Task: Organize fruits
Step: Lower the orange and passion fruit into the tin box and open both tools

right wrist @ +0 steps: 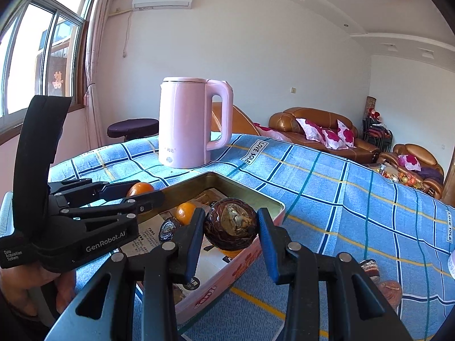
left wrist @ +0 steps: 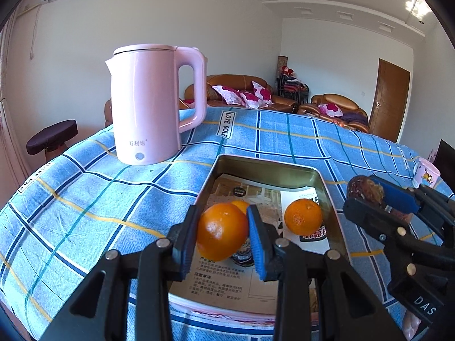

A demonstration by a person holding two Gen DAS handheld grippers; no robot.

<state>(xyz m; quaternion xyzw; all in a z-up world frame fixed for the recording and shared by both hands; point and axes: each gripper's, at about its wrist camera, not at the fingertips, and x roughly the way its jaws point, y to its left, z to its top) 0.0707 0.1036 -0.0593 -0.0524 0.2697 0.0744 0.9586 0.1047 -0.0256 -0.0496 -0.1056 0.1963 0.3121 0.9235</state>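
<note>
My left gripper (left wrist: 223,230) is shut on an orange (left wrist: 221,230), which hangs over the left part of an open tin tray (left wrist: 267,167) lined with printed paper. Two more oranges lie in the tray, one (left wrist: 303,216) at the right and one (left wrist: 241,206) mostly hidden behind the held orange. My right gripper (right wrist: 231,224) is shut on a dark brown wrinkled fruit (right wrist: 230,224) above the tray's near right wall (right wrist: 247,184). In the right wrist view, a small dark fruit (right wrist: 169,228) and an orange (right wrist: 184,213) rest in the tray, and the left gripper (right wrist: 142,191) shows at the left.
A pink kettle (left wrist: 148,105) stands on the blue checked cloth behind the tray. Two brown fruits (right wrist: 369,267) lie on the cloth to the right of the tray. A small printed cup (left wrist: 425,172) sits near the table's right edge. Sofas stand beyond the table.
</note>
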